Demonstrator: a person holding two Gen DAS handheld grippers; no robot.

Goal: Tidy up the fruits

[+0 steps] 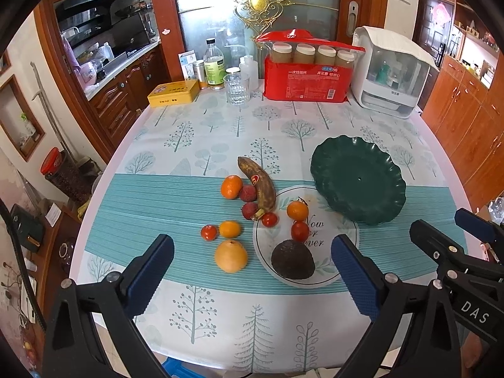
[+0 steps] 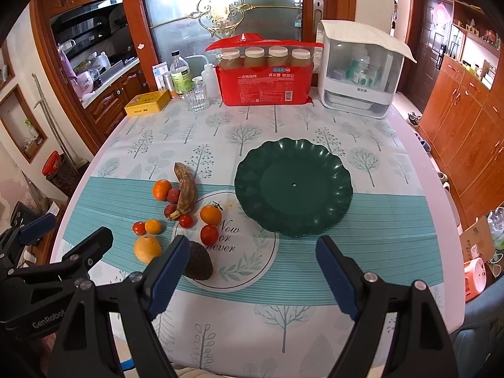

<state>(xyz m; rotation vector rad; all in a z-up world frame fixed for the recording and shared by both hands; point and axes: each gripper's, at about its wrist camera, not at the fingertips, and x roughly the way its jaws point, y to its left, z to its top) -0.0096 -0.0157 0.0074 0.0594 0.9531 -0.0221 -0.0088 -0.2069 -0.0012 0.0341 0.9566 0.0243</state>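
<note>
Starting with nothing yet on the green plate [image 2: 293, 189], which lies bare toward the right edge of the table [image 2: 393, 252], well apart from the far-edge clutter. Best to load big fruit first: dark avocado [image 1: 293, 260] nearest the near edge, then the browned banana [image 1: 260, 187], then the large orange [image 1: 231, 255], saving mandarins [image 1: 231, 186], lychees [image 1: 250, 210] and cherry tomatoes [image 1: 209, 232] for last, so small round ones settle against larger pieces rather than rolling off the rim. Worth gripping the avocado across its short width, gently, and the soft banana near mid-length. Both tongs wide apart and holding nothing: left tongs [image 1: 252, 275] hovering over the near edge before the fruit cluster, right tongs [image 2: 249, 272] before the plate, its left pad overlapping the avocado in its own view.

Seen from the left wrist: all the fruit unobstructed, plus the plate's scalloped side, tipped by the lens. Seen from the right wrist: the plate face-on with its small centre hole, and the avocado partly hidden.
</note>
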